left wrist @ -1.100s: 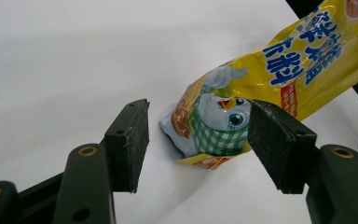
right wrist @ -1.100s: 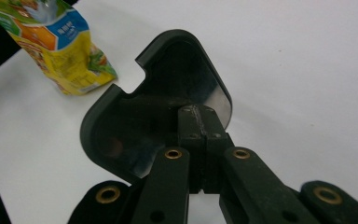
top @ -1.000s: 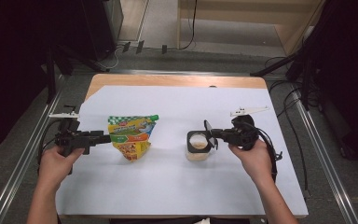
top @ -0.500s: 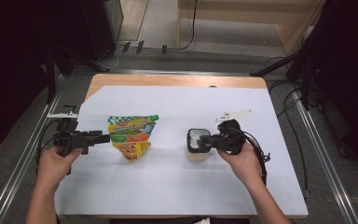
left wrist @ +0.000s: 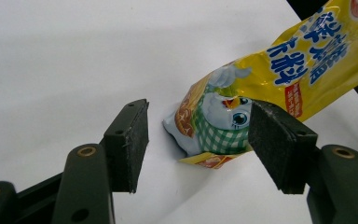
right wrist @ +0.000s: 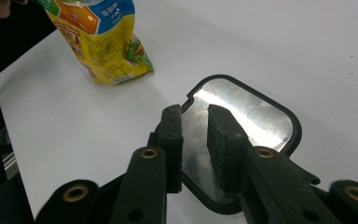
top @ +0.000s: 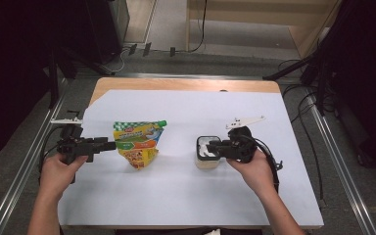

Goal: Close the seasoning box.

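Jaws of my right gripper (right wrist: 193,140) have just been opening — a narrow gap, nothing pinched — over the foil-sealed tub (top: 207,152) right of the desk's middle. To peel well, I'd nip the lid's tab squarely. My left gripper (left wrist: 198,144) stands wide apart around the yellow snack pouch (top: 138,141), left of middle, not pressing. One tub, one pouch.

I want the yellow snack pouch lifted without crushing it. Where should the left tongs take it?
Probably at the flat sealed end of the yellow printed plastic snack pouch, coming level from its left: that thin corner already lies between the open left tongs.
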Motion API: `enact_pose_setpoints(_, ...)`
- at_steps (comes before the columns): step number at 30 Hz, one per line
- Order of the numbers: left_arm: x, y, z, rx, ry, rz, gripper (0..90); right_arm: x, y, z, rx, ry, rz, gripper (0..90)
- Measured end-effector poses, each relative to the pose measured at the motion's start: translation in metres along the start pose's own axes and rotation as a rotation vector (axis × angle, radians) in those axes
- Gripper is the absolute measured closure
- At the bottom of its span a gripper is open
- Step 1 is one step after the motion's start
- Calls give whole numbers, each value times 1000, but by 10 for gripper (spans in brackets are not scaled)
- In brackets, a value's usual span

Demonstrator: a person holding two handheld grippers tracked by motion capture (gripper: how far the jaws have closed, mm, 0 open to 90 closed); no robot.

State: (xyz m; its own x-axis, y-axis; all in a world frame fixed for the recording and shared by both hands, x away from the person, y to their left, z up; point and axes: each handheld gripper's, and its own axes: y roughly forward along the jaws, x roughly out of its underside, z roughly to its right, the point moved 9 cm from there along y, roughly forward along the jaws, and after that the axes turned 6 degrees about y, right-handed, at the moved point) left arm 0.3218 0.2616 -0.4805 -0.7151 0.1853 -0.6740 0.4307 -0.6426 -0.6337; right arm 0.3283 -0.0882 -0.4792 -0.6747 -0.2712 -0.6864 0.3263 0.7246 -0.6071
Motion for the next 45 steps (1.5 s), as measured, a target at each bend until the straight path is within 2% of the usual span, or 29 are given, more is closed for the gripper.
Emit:
enact_pose_setpoints(5,0,0,0,-6,3,0,388,-4,-9,11,32,-8,48,631)
enact_pose_setpoints(10,0,2,1,-8,4,-1,385,-7,-20,23,46,-3,90,588)
enact_pose_setpoints(12,0,2,1,-6,5,-5,385,-7,-24,29,58,13,103,562)
enact_pose_setpoints(19,1,3,0,-6,7,-7,385,-6,-37,55,135,-4,139,494)
enact_pose_setpoints(23,0,3,2,2,1,2,383,-3,-44,69,152,14,165,454)
enact_pose_setpoints(25,-2,2,3,2,11,10,380,-1,-47,77,158,23,177,427)
enact_pose_setpoints(29,-1,3,3,-4,14,1,378,4,-50,96,208,60,199,386)
enact_pose_setpoints(37,0,4,0,-19,23,3,368,20,-46,120,250,108,181,331)
enact_pose_setpoints(43,0,4,-1,-23,22,7,360,29,-44,132,299,101,161,297)
enact_pose_setpoints(45,0,4,-1,-21,21,9,360,31,-43,134,302,101,156,282)
